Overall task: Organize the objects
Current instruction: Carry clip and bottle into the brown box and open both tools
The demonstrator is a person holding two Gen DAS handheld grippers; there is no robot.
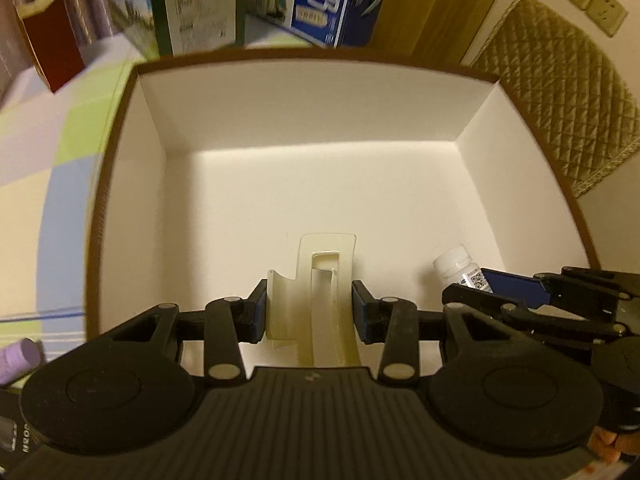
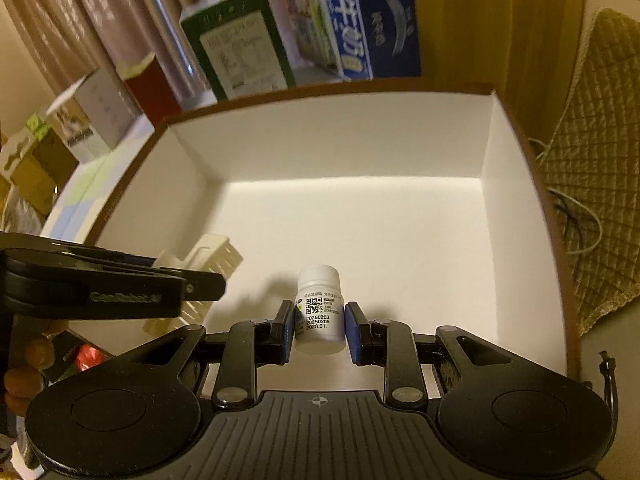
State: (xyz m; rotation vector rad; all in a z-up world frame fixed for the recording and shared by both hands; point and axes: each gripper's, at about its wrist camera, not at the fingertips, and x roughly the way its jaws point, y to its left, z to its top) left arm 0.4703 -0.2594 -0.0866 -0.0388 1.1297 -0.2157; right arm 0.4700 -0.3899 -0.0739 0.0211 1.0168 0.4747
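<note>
Placement step judged in hand: both items are held low inside the large white-lined cardboard box with the brown rim (image 1: 320, 184), near its front wall.

Left gripper (image 1: 308, 312): jaws pinching a translucent cream plastic clip-like piece (image 1: 320, 300), blue pads pressed on its two sides. The piece runs forward along the fingers; whether its far end touches the box floor cannot be told.

Right gripper (image 2: 320, 330): jaws set against a small white plastic pill bottle with a QR-code label (image 2: 320, 312), cap up, upright. A sliver of gap may be present at the right pad; the grip is judged closed on the bottle, but not with certainty. The bottle base appears at or just above the floor.

The two grippers are just beside each other, left one to the left of the bottle. The rest of the box floor is bare.

Next move, as judged: each item to be set fully down, jaws spread, tools lifted straight up to avoid tipping the bottle or dragging the clip. Other objects outside the box near the purple cylinder (image 1: 18, 360) probably remain to be collected.
</note>
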